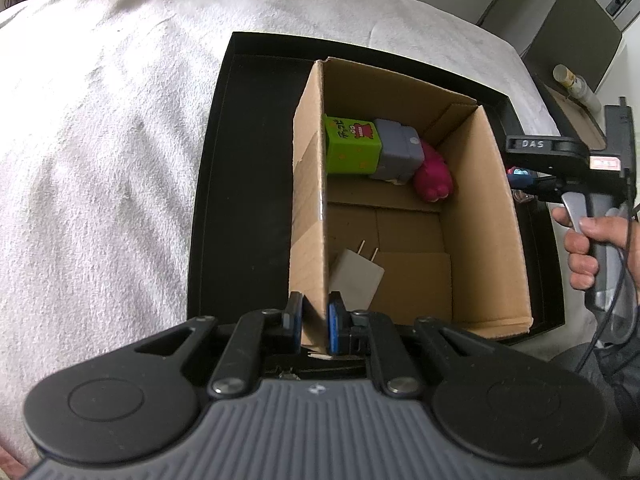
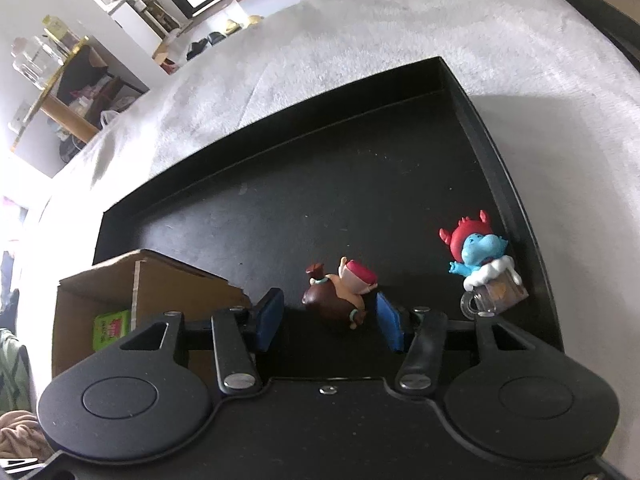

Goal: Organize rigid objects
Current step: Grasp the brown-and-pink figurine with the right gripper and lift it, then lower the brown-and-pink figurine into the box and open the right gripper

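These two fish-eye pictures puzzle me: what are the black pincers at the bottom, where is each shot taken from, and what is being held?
There is no robot here. A person holds a hand-held gripper in each hand, and each carries a camera looking forward along its two blue-padded fingers, so each picture shows its own gripper at the bottom.

In the left-hand camera view, the left gripper is clamped on the near wall of an open brown cardboard box, steadying it. Inside lie a green printed block, a grey block toy, a magenta rubbery toy and a white plug adapter. At the right you see the person's hand gripping the other tool.

In the right-hand camera view, the right gripper has its jaws open around a small brown figurine with a red cap, not pressing on it. A blue figurine in a beer mug stands nearby. Everything sits in a shallow black tray on a white blanket.
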{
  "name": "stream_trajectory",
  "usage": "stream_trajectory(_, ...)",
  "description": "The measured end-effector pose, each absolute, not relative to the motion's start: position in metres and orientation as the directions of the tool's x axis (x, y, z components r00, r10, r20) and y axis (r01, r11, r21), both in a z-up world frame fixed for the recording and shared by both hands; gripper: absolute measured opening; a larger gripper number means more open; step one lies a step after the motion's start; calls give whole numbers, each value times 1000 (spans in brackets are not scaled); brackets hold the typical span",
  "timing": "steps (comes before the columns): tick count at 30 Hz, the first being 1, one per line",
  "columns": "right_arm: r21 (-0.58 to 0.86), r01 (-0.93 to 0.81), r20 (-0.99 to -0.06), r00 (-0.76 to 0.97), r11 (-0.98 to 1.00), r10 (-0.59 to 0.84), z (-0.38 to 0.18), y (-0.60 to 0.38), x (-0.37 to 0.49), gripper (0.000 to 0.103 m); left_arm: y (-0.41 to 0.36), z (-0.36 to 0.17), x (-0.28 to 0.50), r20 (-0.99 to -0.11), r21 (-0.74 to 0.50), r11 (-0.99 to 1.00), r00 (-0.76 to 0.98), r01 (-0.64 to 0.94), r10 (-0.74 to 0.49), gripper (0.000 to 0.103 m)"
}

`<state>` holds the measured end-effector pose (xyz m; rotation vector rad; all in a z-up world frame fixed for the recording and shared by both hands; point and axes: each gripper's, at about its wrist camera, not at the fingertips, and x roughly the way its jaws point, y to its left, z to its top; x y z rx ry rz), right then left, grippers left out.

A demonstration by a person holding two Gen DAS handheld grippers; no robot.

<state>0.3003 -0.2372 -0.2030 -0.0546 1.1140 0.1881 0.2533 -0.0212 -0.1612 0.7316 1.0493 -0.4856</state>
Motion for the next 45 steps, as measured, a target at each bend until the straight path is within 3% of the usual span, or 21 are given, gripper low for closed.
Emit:
stream_trajectory(1,49,-173,-899,421,984,119,-205,-238,302,36,-21,-161,253,-903,305,672,429,675,-21,12)
stream_trajectory(3,62,-162,-901,415,985,125,-206,-241,302,35,-21,-162,253,-904,303,673,428,675,-22,12)
stream_trajectory(45,64,-285,-827,521,957,210,-115,-179,219,35,-6,-145,245,-910,240,689,406,684,-87,12)
